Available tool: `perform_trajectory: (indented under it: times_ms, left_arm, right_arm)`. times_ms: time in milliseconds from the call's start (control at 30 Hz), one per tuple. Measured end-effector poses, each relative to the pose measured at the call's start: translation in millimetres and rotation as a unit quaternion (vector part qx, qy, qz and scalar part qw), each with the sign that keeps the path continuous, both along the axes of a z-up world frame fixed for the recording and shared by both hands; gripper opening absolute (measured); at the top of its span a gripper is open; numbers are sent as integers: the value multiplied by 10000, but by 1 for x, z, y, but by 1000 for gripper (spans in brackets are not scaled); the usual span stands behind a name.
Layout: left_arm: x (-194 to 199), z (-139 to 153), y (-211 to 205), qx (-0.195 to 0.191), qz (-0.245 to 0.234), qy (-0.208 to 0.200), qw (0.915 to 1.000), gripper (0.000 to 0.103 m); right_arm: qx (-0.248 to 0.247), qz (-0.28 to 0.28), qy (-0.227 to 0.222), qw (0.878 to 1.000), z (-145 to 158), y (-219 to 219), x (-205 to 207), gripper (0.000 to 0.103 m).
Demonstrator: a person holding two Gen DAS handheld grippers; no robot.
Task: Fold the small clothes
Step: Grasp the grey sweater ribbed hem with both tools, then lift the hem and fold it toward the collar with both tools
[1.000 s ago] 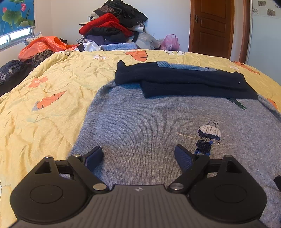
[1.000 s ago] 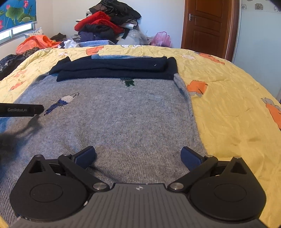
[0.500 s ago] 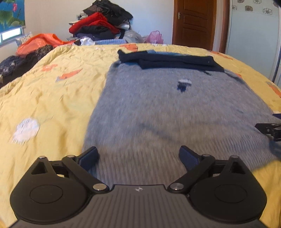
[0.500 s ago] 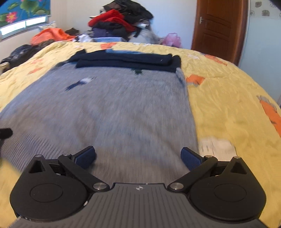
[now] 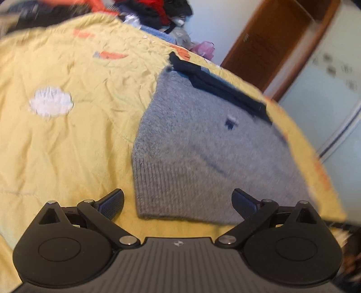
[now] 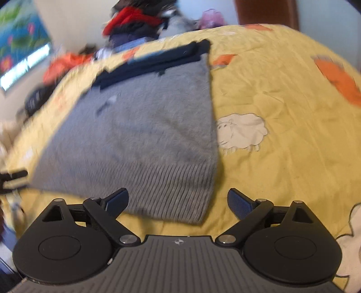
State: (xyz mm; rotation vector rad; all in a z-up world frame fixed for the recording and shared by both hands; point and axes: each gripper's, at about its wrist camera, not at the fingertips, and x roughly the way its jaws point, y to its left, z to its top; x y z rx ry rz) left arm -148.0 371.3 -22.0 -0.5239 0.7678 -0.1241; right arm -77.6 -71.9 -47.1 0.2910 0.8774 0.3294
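Observation:
A grey knitted sweater [image 5: 203, 144] [image 6: 144, 126] lies flat on the yellow bedspread [image 5: 67, 135] [image 6: 282, 101], its dark navy sleeves [image 5: 216, 85] [image 6: 153, 60] folded across the far end. My left gripper [image 5: 178, 200] is open over the sweater's near left hem corner, nothing between its fingers. My right gripper [image 6: 178, 200] is open over the near right hem corner, also holding nothing. The left gripper's tip [image 6: 13, 175] shows at the left edge of the right wrist view. Both views are blurred by motion.
A heap of red, black and blue clothes [image 5: 155, 11] [image 6: 135, 24] sits beyond the bed's far end. A wooden door [image 5: 266, 42] stands at the back right. The window and an orange bundle [image 6: 61, 65] are at the left.
Both grippers have pulled back from over the sweater's body to its near hem and turned outward toward the two hem corners. They stay open throughout.

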Motion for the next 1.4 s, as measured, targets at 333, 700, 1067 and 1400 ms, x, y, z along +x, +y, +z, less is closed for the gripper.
perform_trajectory:
  times_ms: [333,700,1067,1400]
  left_arm:
    - [25,-26,51,-2859,13,486,9570,101]
    - [34,-31,51,-2193,35,926,9713,31]
    - [36,-4,51,-1690,-251,673,9830,5]
    - [69,54,50,-1830,-398,-146,9822,5]
  right_arm:
    - [1973,-187,748,9773,-12,-30,38,92]
    - [2638,-317,1052,9583,-29,-45,43,62]
    - [2678,-470,973,9574,-31,-54,36,14]
    - [3372,-214,236,9409,26,-58,78,14]
